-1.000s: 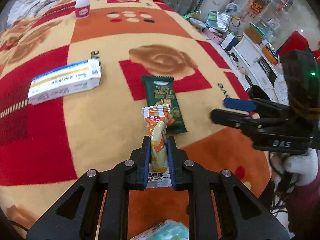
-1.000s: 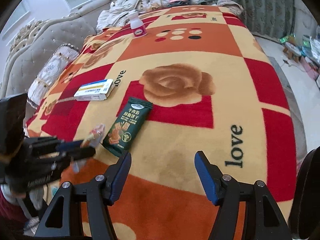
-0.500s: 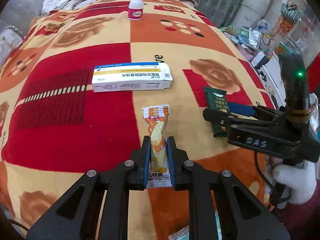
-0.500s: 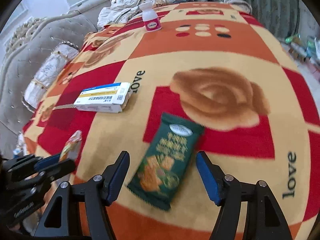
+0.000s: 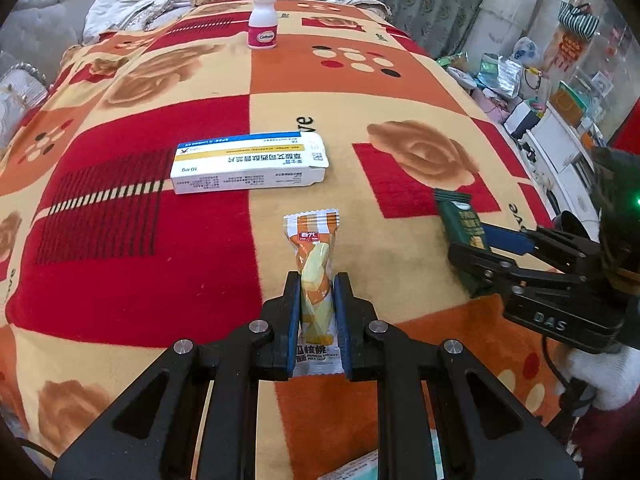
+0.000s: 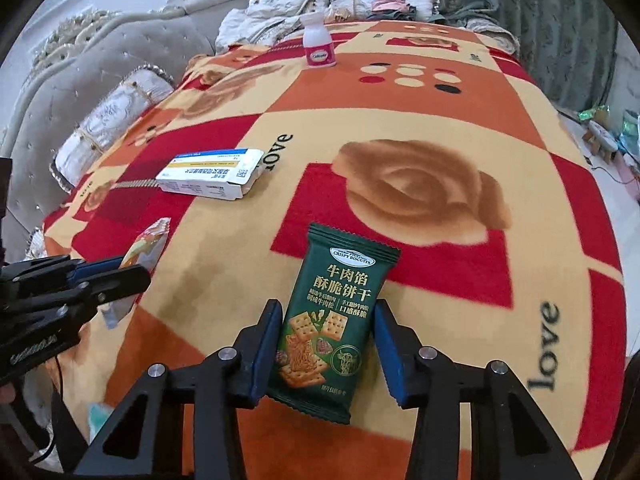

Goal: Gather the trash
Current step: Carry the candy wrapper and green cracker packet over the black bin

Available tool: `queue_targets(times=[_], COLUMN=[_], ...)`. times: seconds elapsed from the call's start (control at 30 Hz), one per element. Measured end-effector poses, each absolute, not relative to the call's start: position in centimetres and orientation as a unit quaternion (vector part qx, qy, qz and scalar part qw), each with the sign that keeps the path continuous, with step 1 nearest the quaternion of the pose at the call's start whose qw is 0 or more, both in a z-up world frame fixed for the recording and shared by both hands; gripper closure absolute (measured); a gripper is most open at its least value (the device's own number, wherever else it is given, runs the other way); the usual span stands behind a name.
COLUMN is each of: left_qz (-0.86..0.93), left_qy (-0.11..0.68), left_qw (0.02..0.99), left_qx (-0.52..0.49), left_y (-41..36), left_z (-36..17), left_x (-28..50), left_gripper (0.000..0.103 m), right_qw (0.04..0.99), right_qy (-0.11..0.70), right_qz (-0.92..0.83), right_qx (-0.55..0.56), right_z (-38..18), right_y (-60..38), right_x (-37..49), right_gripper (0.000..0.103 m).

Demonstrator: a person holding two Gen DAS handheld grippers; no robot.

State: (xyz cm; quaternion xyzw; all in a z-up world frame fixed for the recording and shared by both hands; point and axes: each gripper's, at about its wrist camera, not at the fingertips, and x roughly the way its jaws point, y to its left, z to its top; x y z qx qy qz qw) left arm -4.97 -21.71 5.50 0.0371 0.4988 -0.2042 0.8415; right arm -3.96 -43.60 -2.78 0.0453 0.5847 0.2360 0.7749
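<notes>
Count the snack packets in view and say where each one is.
2. The orange snack packet is clamped in the left gripper; the green biscuit packet lies on the blanket between the right gripper fingers.

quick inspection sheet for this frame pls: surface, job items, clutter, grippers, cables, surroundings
Surface: red, orange and cream rose-print fleece blanket covering a bed.
Job's things: orange-and-white snack wrapper; dark green crispy-biscuit packet.
Clutter: white, blue and yellow medicine carton, end flap open; white pill bottle with pink label, upright.
Grippers: left gripper jaws shut on the wrapper; right gripper jaws straddle the packet, gap visible at the right side.
Cables: black lead below the right gripper.
Surroundings: grey tufted headboard, pillows, green curtain, cluttered floor.
</notes>
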Motion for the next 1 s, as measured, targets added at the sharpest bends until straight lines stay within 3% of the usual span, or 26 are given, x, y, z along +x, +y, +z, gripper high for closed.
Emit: queue_targets(times=[1.0], left_qz=[-0.258], left_qy=[0.487], left_qw=[0.833], left_qx=[0.053], left_y=[-28.6], left_z=[8.2], left_x=[-8.3], left_gripper=[0.089], right_qw=[0.798], right_qy=[0.555], right_qz=[0.224], right_qx=[0.07], right_z=[1.3], right_y=[-50.4], right_x=[-7.6], right_gripper=[0.059])
